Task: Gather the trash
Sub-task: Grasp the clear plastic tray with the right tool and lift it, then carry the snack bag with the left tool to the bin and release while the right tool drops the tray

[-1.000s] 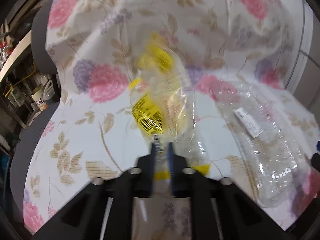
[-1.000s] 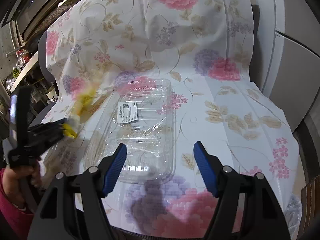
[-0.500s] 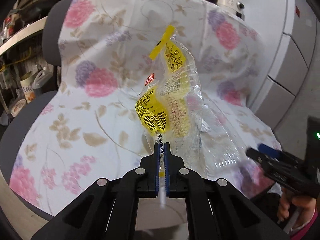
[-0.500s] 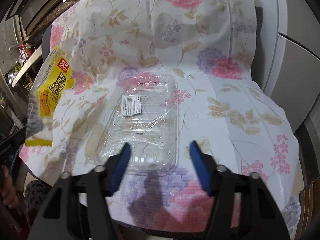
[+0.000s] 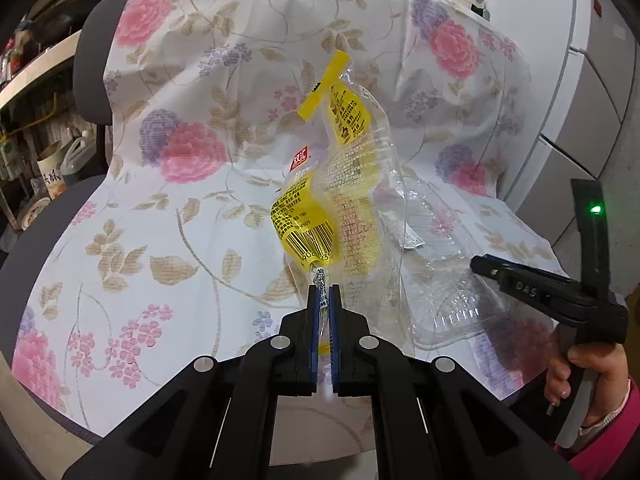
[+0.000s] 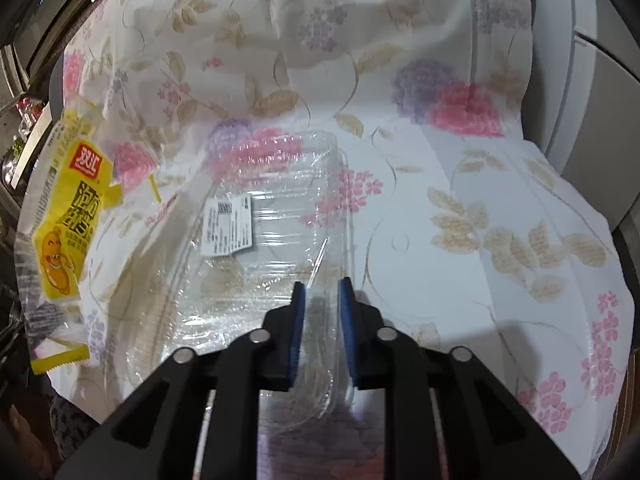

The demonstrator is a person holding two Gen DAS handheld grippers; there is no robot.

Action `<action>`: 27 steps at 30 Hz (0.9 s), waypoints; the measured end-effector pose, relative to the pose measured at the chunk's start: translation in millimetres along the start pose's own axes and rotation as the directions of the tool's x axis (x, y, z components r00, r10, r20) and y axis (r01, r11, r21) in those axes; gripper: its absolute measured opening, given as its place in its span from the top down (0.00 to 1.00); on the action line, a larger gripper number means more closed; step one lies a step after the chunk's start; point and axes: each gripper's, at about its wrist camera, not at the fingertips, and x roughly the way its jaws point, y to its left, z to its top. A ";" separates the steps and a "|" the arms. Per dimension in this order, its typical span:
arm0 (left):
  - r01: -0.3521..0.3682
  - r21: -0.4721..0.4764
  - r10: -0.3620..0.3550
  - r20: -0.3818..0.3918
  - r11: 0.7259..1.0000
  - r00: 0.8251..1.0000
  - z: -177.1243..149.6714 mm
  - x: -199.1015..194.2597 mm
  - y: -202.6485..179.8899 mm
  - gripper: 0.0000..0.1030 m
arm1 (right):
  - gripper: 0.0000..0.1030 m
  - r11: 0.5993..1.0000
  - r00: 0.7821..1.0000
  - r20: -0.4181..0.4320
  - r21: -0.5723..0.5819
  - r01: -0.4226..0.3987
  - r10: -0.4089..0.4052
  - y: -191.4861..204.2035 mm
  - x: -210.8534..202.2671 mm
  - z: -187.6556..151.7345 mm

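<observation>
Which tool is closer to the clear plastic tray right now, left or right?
Right. The right tool has its blue pads around the clear plastic tray's near edge. The left tool is off to the tray's side, shut on the yellow wrapper held up above the floral cloth.

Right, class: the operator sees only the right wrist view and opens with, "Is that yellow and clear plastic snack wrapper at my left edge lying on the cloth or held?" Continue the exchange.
Observer: Held. The left gripper is shut on the bottom edge of the yellow and clear plastic snack wrapper, which stands upright above it.
Operator: What is on the side facing away from me?
Observer: A black barcode on a yellow panel.
Operator: How does my gripper look from there?
Observer: The right gripper shows side-on, its tip at the edge of the clear plastic clamshell tray, and a green light glows on its upright black part.
</observation>
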 end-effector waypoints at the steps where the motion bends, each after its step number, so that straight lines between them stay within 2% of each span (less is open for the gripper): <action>1: -0.003 0.001 0.003 0.002 1.000 1.000 0.6 -1.6 -0.2 0.95 | 0.92 1.000 1.000 0.019 -0.001 0.002 -0.002 0.7 -6.0 -0.3; 8: 0.035 0.029 -0.035 0.019 0.999 0.999 0.1 -17.5 -21.3 0.95 | 0.94 0.998 0.988 0.151 0.061 0.008 -0.017 -17.3 -69.6 -12.1; 18: 0.155 0.144 -0.159 0.016 0.977 0.987 -9.6 -35.8 -98.2 0.95 | 0.94 0.987 0.952 0.284 0.143 0.078 -0.116 -67.6 -154.1 -46.4; 22: 0.224 0.215 -0.233 0.018 0.951 0.972 -15.1 -41.7 -137.6 0.95 | 0.94 0.973 0.933 0.315 0.196 0.117 -0.176 -93.8 -189.2 -64.0; 27: 0.327 0.291 -0.345 0.012 0.899 0.938 -24.3 -46.6 -184.9 0.95 | 0.94 0.937 0.892 0.332 0.269 0.221 -0.306 -125.6 -234.6 -94.6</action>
